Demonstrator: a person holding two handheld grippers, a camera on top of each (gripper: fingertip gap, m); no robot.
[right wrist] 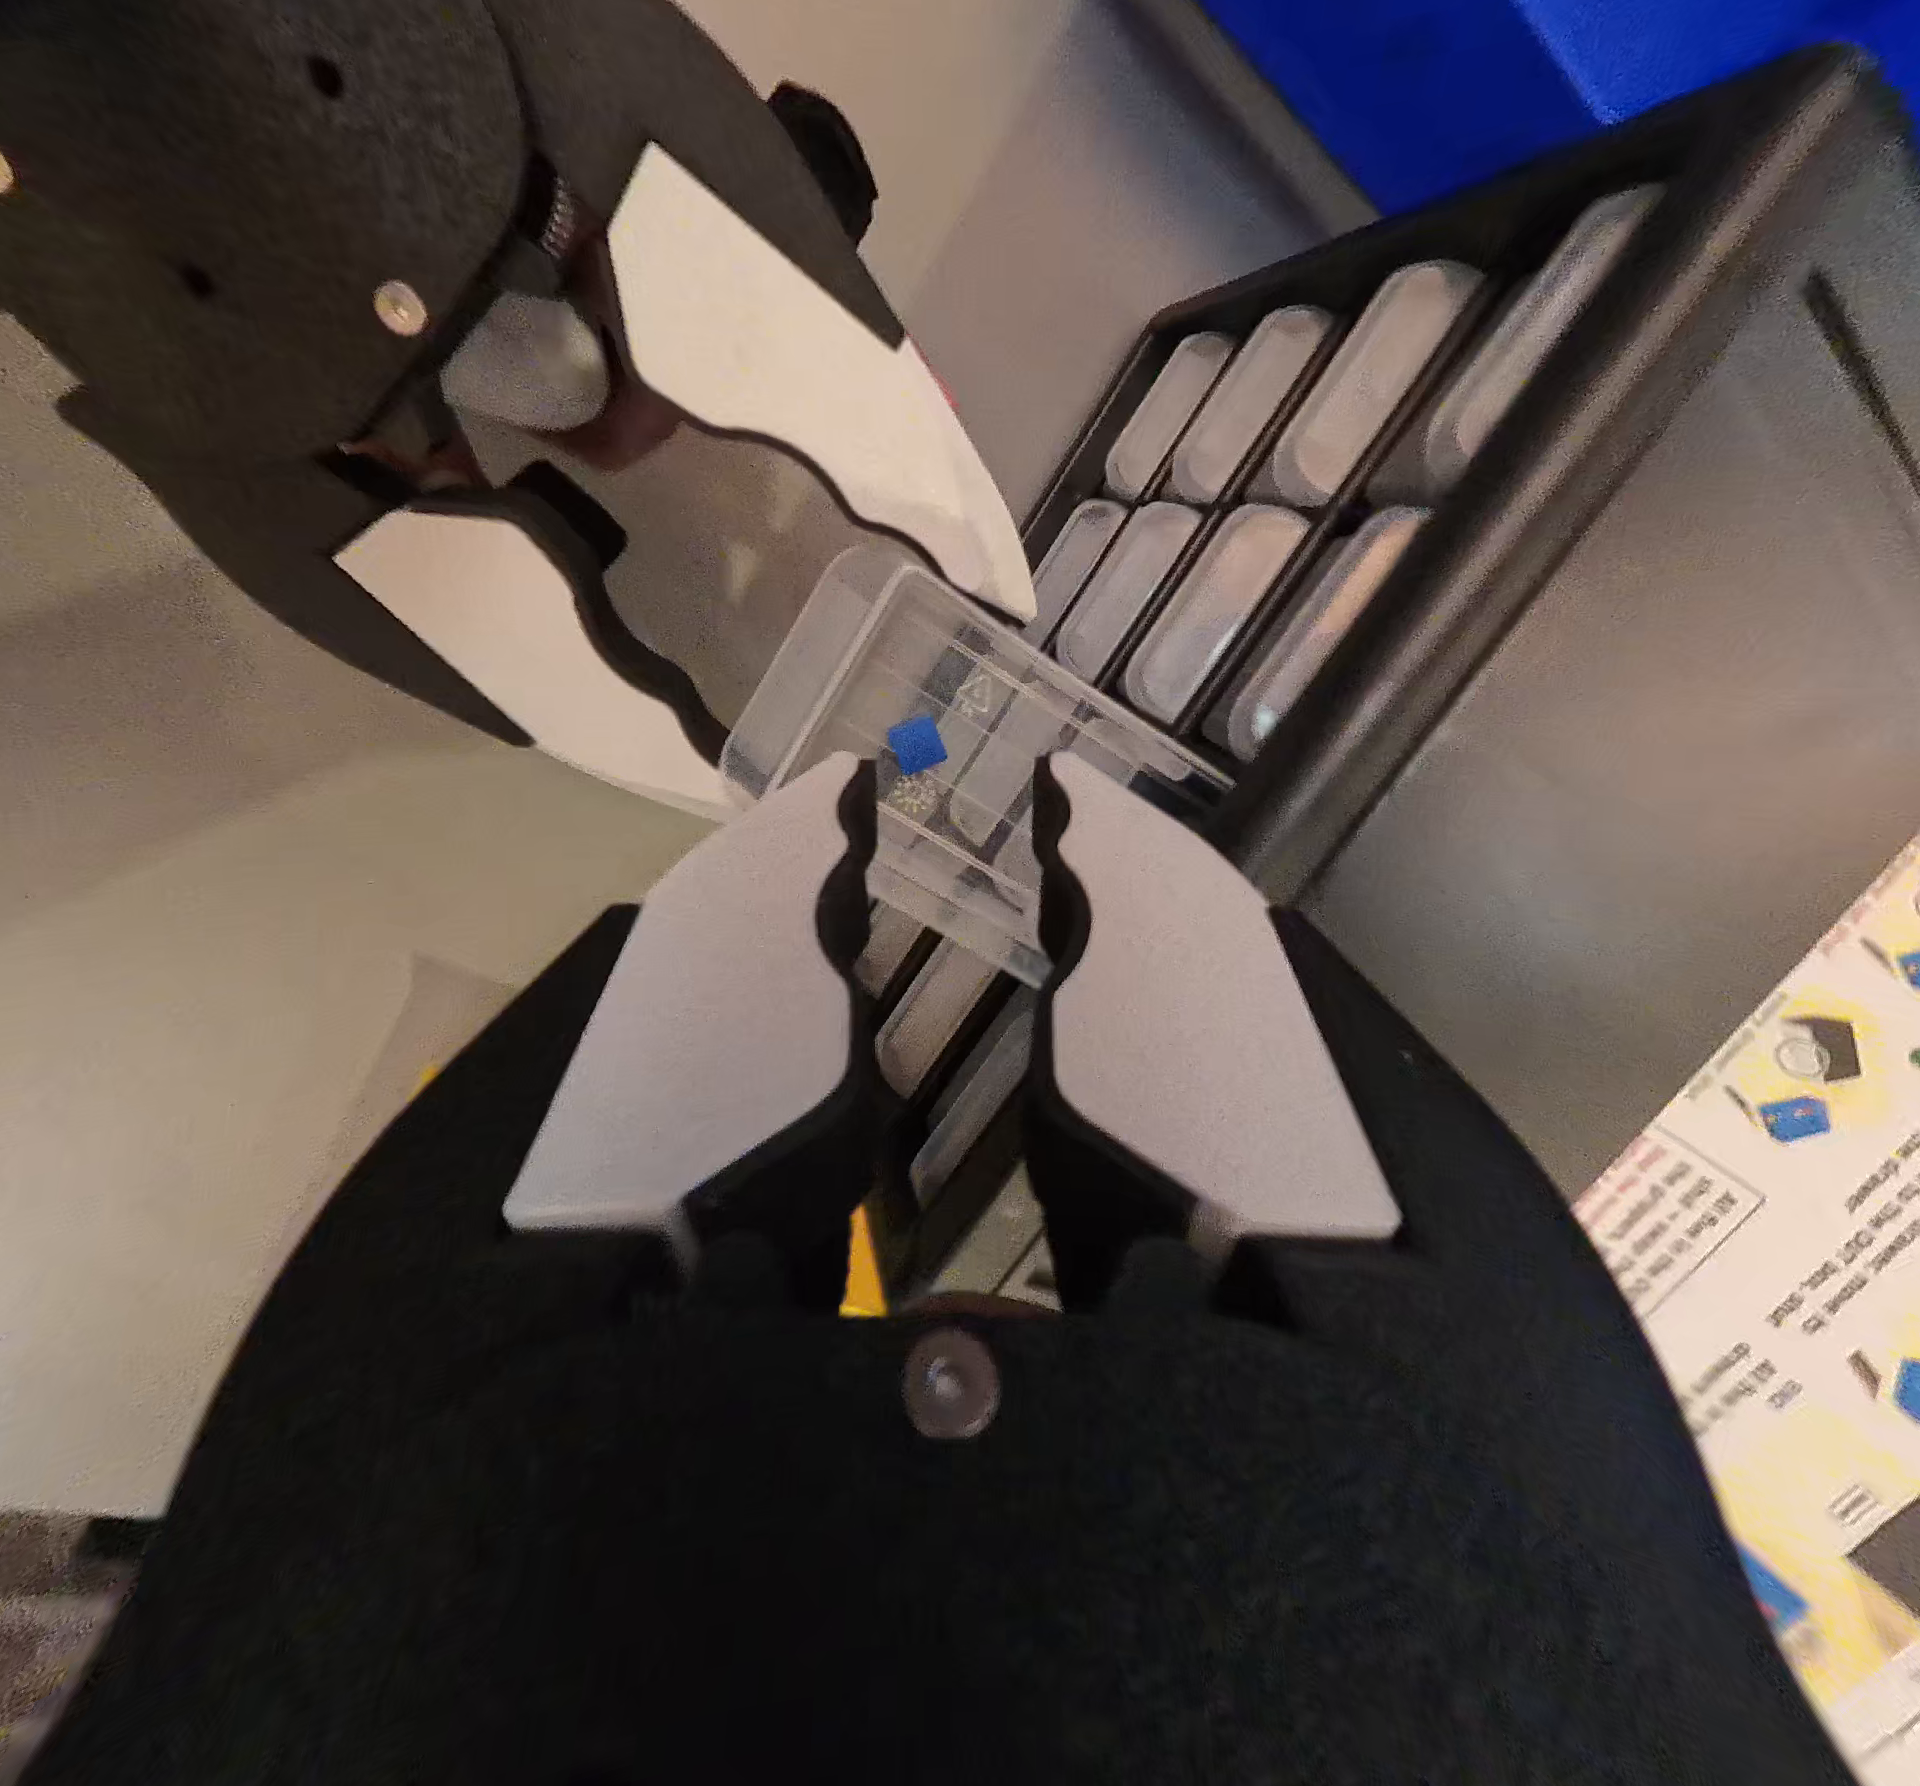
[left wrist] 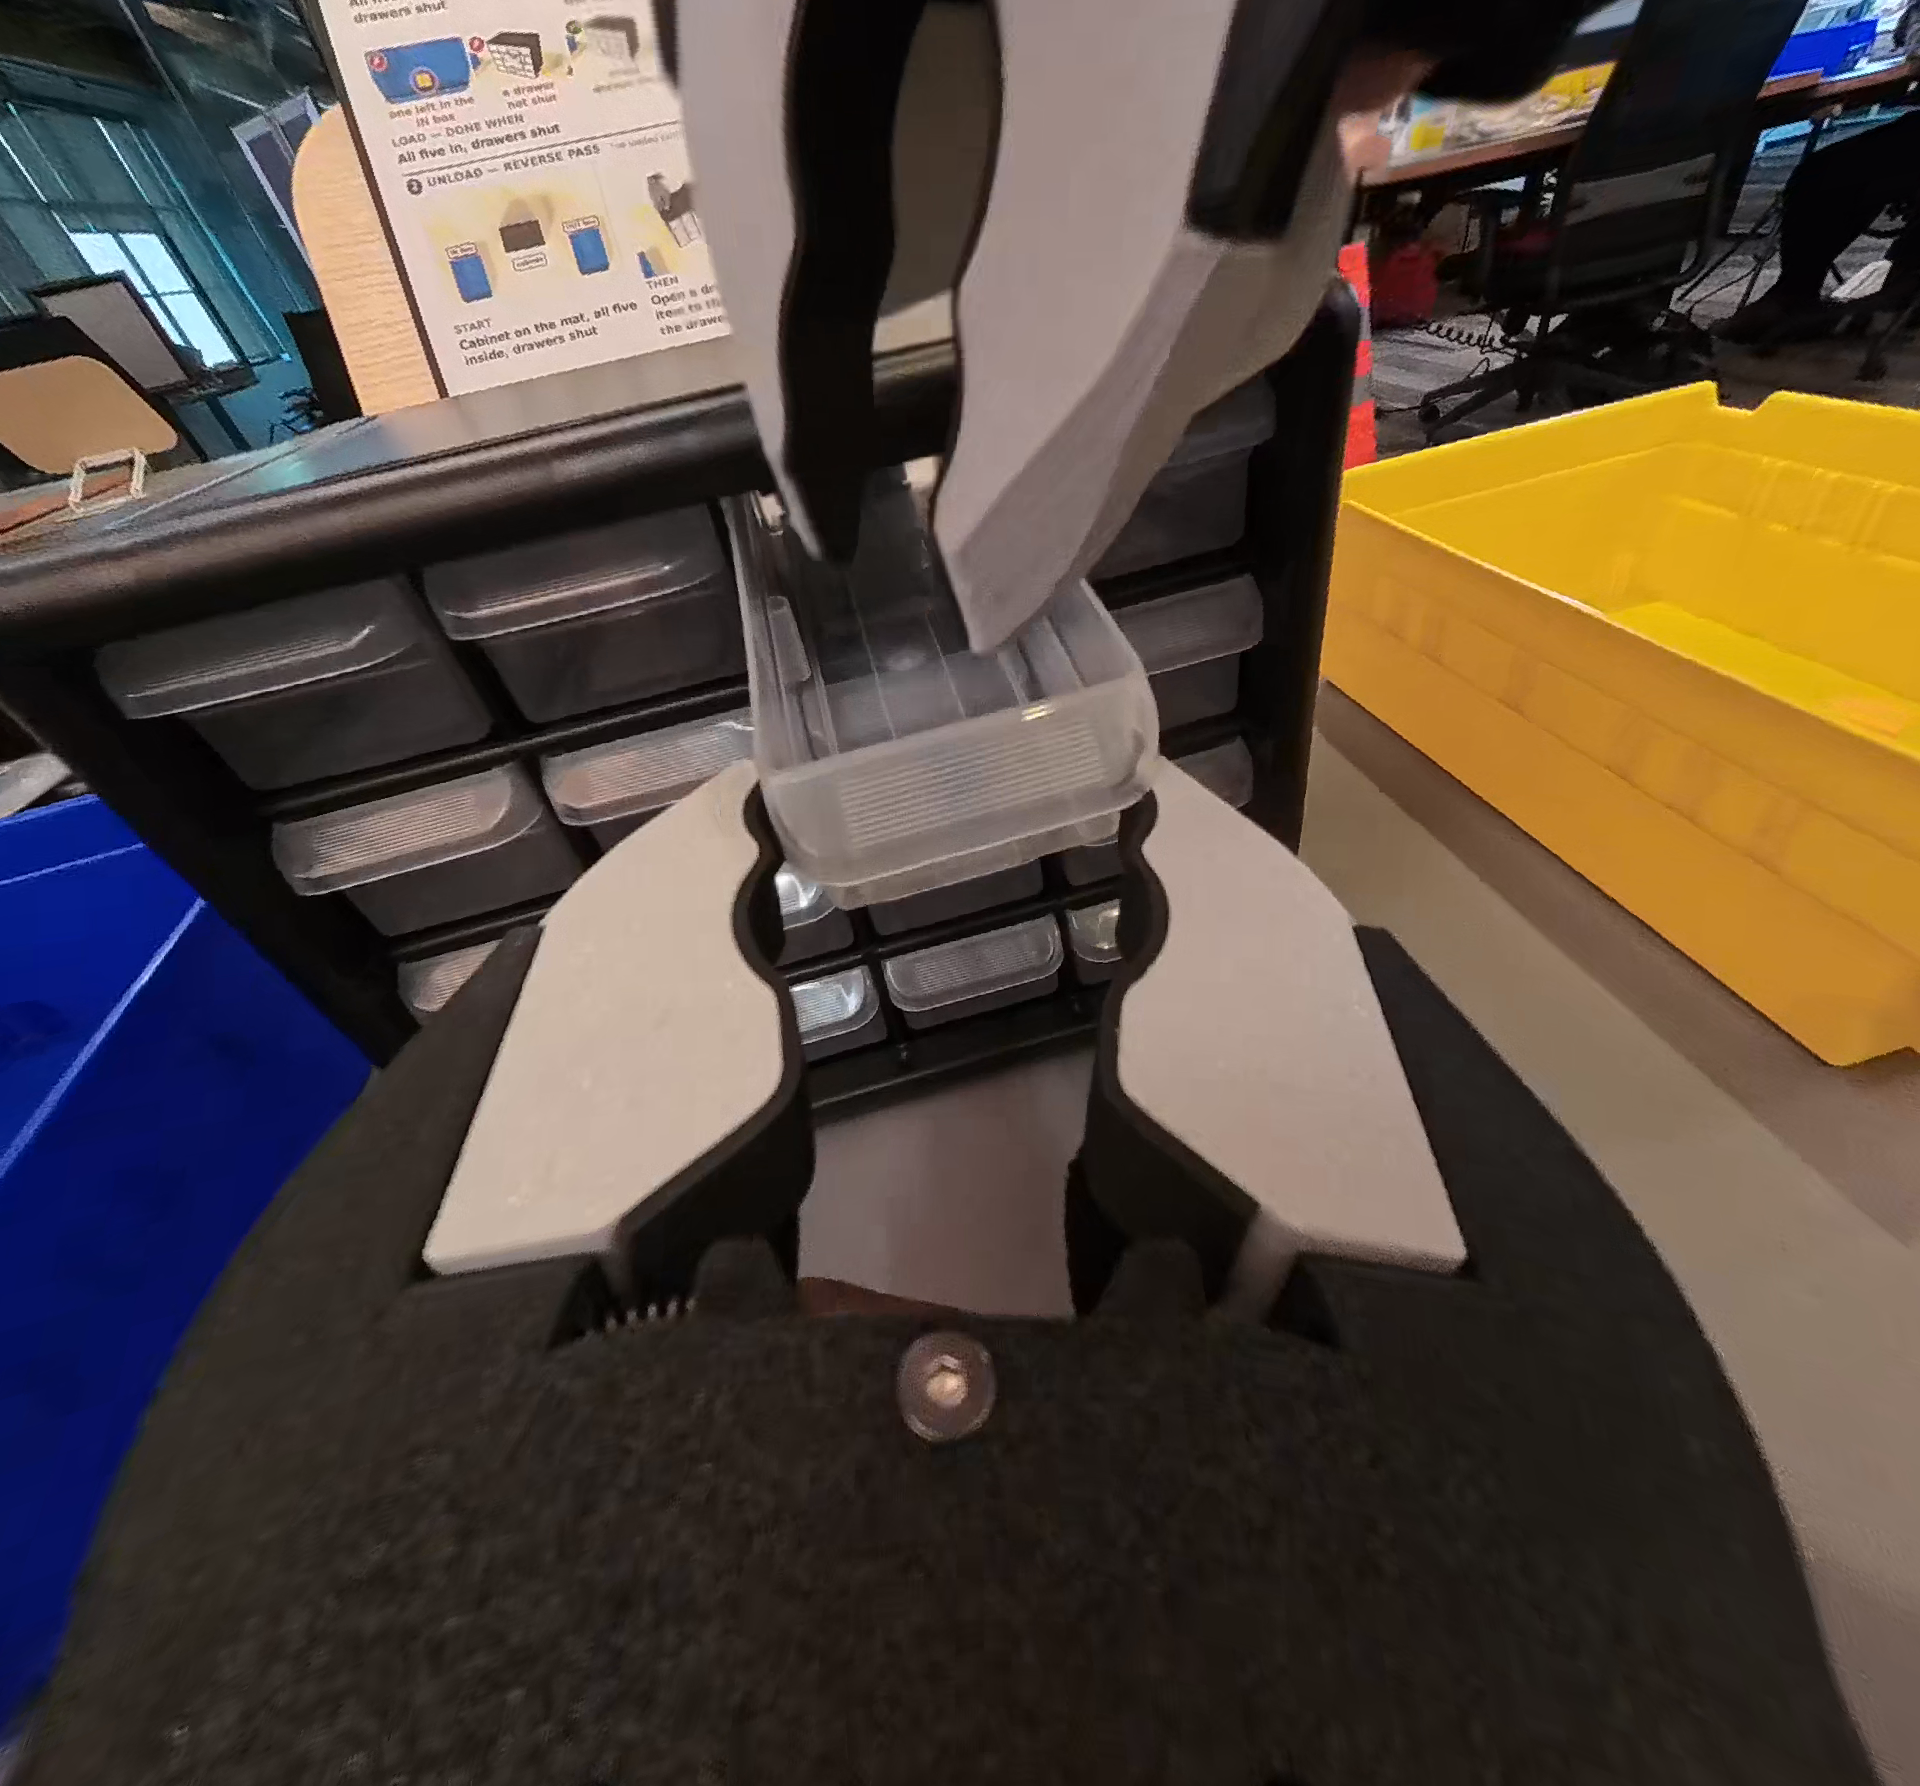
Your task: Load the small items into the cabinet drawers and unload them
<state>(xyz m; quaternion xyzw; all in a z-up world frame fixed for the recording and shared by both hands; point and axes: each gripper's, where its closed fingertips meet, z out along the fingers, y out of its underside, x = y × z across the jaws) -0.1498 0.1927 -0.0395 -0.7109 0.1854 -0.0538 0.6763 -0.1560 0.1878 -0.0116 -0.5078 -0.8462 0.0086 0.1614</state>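
Note:
A black cabinet (left wrist: 312, 531) of clear drawers stands on the table; it also shows in the right wrist view (right wrist: 1662, 593). One clear drawer (left wrist: 951, 801) in the upper rows is pulled out. My left gripper (left wrist: 948, 806) holds the drawer's front between its fingertips, one on each side. My right gripper (right wrist: 951, 780) is open and reaches down into the drawer (right wrist: 831, 656) from above. A small blue item (right wrist: 916, 744) lies on the drawer floor between its tips, nearer the left finger. In the left wrist view the right gripper (left wrist: 909, 588) hides the item.
A blue bin (left wrist: 104, 1061) stands left of the cabinet and a yellow bin (left wrist: 1662, 676) right of it. A printed instruction sheet (left wrist: 499, 126) stands behind the cabinet. The other drawers are shut. Chairs and desks stand far behind. My two grippers' fingertips are within a few centimetres of each other. The black cabinet (left wrist: 312, 531) is about 9 centimetres from both grippers' fingertips. The right camera catches it too, in the right wrist view (right wrist: 1560, 451).

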